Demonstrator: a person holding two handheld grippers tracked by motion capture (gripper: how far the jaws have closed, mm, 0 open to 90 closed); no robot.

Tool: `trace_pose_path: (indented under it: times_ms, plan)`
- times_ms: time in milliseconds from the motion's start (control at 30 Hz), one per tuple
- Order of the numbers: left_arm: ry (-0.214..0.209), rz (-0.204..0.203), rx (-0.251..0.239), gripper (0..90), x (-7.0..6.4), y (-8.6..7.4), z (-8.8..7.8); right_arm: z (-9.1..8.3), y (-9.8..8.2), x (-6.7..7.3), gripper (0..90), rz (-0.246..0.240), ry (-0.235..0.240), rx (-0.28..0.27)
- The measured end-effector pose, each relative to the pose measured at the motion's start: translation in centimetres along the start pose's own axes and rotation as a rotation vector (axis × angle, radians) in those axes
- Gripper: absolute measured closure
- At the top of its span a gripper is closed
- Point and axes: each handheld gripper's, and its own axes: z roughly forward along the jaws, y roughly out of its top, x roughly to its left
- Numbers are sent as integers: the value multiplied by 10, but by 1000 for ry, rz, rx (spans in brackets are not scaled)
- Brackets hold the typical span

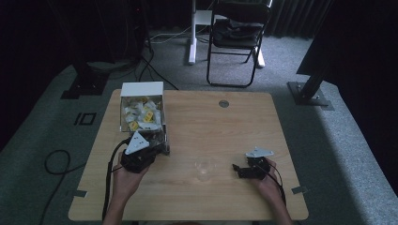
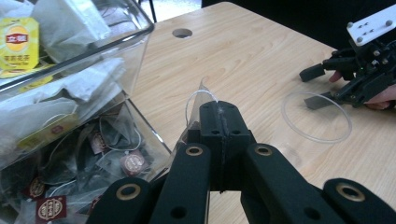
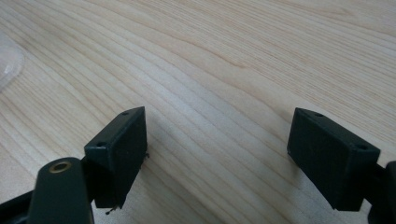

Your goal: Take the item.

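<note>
Left gripper point(image 2: 223, 116) clamped on a tea bag's string at the box front — right gripper point(image 3: 217, 154) spread wide over bare wood.

The left jaws meet, pinching a thin white string point(image 2: 196, 95) and a clear wrapper edge just beside the transparent tea-bag box point(image 1: 141, 112) at the table's point(image 1: 234, 126) left rear. In the high view the right gripper rests near the right front edge, jaws apart and holding nothing, with a clear plastic cup point(image 1: 205, 169) between the two hands.

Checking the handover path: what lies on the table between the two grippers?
A clear plastic cup stands between left gripper and right gripper, per the high view.
</note>
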Motion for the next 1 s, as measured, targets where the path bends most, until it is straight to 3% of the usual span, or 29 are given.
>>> trace_pose_path:
  times_ms: [633,1000]
  plan:
    - [-52,34,-7,900,-17,9,5,0,0,0,198,1,0,0]
    - [-61,41,-18,900,-21,14,5,0,0,0,198,3,0,0]
